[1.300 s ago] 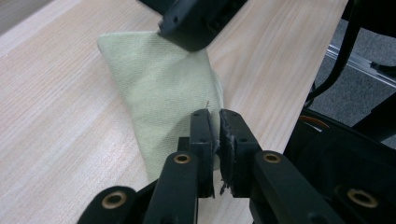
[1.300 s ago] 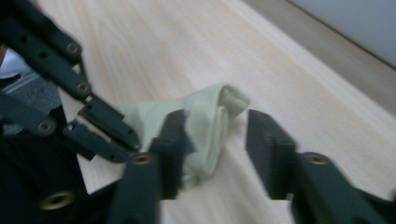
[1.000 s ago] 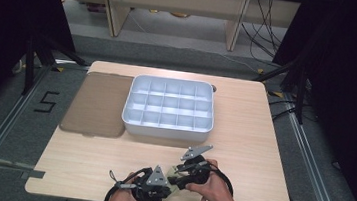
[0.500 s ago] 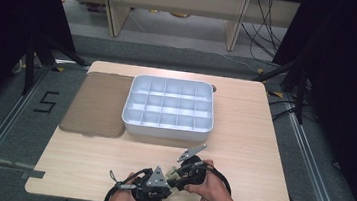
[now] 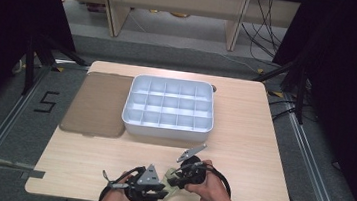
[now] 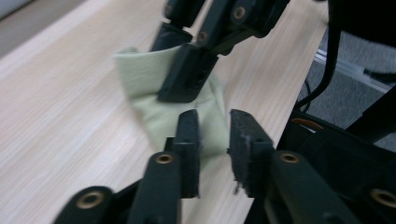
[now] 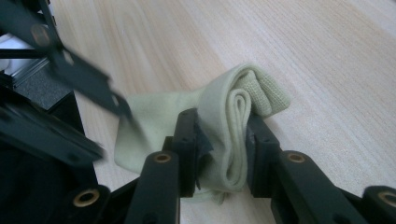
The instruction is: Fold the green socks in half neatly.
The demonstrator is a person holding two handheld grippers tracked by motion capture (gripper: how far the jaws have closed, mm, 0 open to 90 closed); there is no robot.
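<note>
At the near edge of the pale wooden counter (image 5: 241, 152) lies a pale green knitted sock (image 7: 224, 121), folded: soft, light, limp. Right hand-held gripper (image 7: 222, 140), jaws just closing, pinches the fold, the best hold. Left hand-held gripper (image 6: 212, 135), just opening, appears clear.

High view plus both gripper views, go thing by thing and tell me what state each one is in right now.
Green cloth: folded into a bundle, lying on the table near its front edge.
Right gripper: jaws have just been closing, now clamped on the folded cloth.
Left gripper: jaws have just been opening, parted, pads not pressing the cloth.
Divided tray: uncovered, compartments look empty.
Brown lid: off, lying flat left of the tray.
</note>
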